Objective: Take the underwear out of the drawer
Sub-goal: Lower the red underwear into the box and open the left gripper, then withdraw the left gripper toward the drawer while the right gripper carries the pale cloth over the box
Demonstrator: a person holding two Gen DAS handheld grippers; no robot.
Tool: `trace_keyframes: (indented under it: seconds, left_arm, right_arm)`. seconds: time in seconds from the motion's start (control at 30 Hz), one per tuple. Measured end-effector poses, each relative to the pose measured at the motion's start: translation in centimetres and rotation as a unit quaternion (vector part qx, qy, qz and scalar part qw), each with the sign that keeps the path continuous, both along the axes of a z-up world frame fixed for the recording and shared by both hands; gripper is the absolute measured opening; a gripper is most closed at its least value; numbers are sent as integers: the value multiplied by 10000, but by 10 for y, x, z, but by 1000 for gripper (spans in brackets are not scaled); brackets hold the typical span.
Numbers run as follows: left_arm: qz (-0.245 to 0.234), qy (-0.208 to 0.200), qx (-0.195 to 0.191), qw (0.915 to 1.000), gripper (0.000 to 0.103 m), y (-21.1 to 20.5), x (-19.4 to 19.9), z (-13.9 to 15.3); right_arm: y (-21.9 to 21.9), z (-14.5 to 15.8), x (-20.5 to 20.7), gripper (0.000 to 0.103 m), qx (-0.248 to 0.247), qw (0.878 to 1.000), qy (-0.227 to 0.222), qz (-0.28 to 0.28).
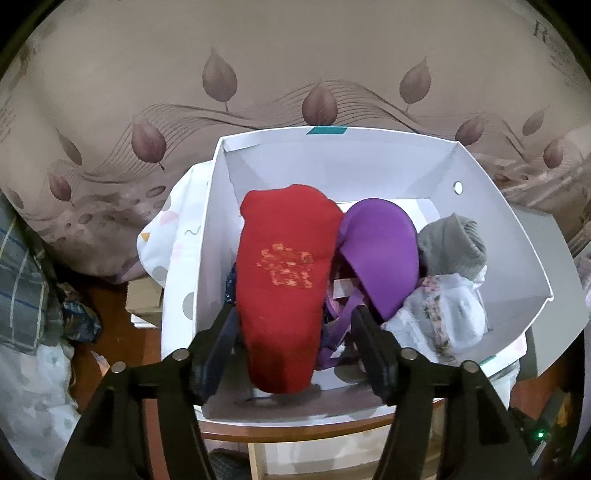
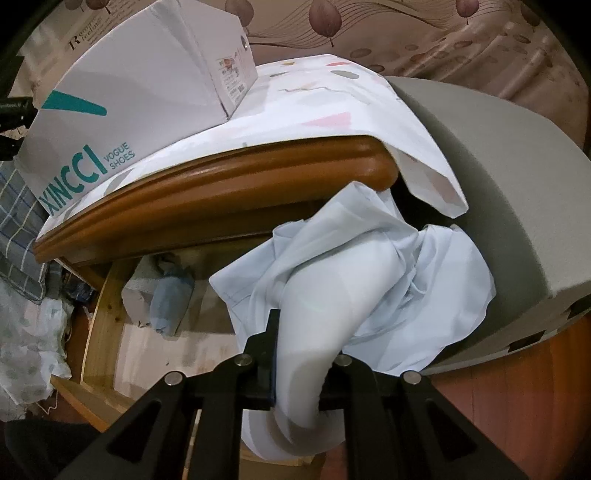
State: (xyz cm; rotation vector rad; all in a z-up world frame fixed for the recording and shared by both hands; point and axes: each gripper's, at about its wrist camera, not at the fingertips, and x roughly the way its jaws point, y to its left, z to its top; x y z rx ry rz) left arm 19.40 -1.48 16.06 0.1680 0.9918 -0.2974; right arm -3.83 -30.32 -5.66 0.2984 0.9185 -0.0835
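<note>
Over the white shoebox (image 1: 517,229), the left gripper (image 1: 291,328) has jaws half-parted around a red garment (image 1: 284,280); the right gripper (image 2: 295,354) pinches pale-blue underwear (image 2: 332,280).

The white shoe box (image 2: 140,96) in the right wrist view carries teal lettering on its long side reading "XINCCI", with "VOGUE SHOES" in smaller letters beside it. A small printed label (image 2: 231,79) on the box's end is too fine to read. Dark script on the leaf-patterned cloth (image 2: 424,22) behind begins with a large "R"; the rest is illegible.

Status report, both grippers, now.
Left gripper open, red garment between fingers, over white box. Right gripper shut on pale blue garment. Nothing blocking.
</note>
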Motion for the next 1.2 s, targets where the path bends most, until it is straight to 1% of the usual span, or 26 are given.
trace_keyframes:
  seconds: [0.1, 0.3, 0.37, 0.4, 0.43, 0.53, 0.67, 0.77, 0.8, 0.83, 0.97, 1.03, 1.13, 1.2]
  left_arm:
    - [-12, -91, -3, 10000, 61, -1, -5, 4]
    - [218, -409, -345, 9983, 62, 15, -21, 27]
    - [383, -539, -464, 9967, 69, 24, -29, 36]
    - [468, -641, -516, 9955, 76, 29, -35, 40]
    - [535, -725, -539, 9945, 79, 34, -39, 43]
    - [717, -913, -470, 9921, 79, 49, -55, 41]
    - [1176, -1067, -460, 9862, 79, 71, -76, 21]
    - [1619, -1192, -253, 9793, 79, 87, -96, -5]
    - [1717, -1208, -188, 9775, 80, 91, -100, -13]
    - [1825, -1199, -141, 9758, 84, 95, -105, -22]
    - [2201, -885, -54, 9714, 86, 107, -114, -72]
    - [2363, -792, -21, 9685, 86, 111, -116, -90]
    - [2587, -718, -60, 9633, 86, 120, -123, -113]
    - [2739, -604, -67, 9598, 86, 129, -124, -125]
  right_arm:
    - [2, 1, 1, 11, -54, 10000, 3, 25]
    - [3, 1, 2, 11, -106, 9999, 10, 4]
    - [6, 0, 3, 11, -136, 9999, 4, -4]
    - [6, 0, 3, 11, -148, 9999, 1, -12]
    - [7, 0, 3, 12, -144, 9999, -3, -7]
    - [10, 1, 2, 11, -207, 9998, -23, 6]
    - [13, 6, -1, 11, -311, 9994, -102, 70]
    - [12, 8, -3, 11, -317, 9994, -103, 115]
    - [12, 8, -3, 11, -365, 9992, -74, 117]
    - [12, 8, -4, 11, -373, 9992, -57, 119]
    - [15, 13, -4, 11, -557, 9984, 11, 123]
    - [19, 18, -6, 11, -649, 9978, 49, 143]
    - [25, 30, -8, 11, -763, 9968, 67, 215]
    - [27, 45, -10, 11, -777, 9966, 24, 255]
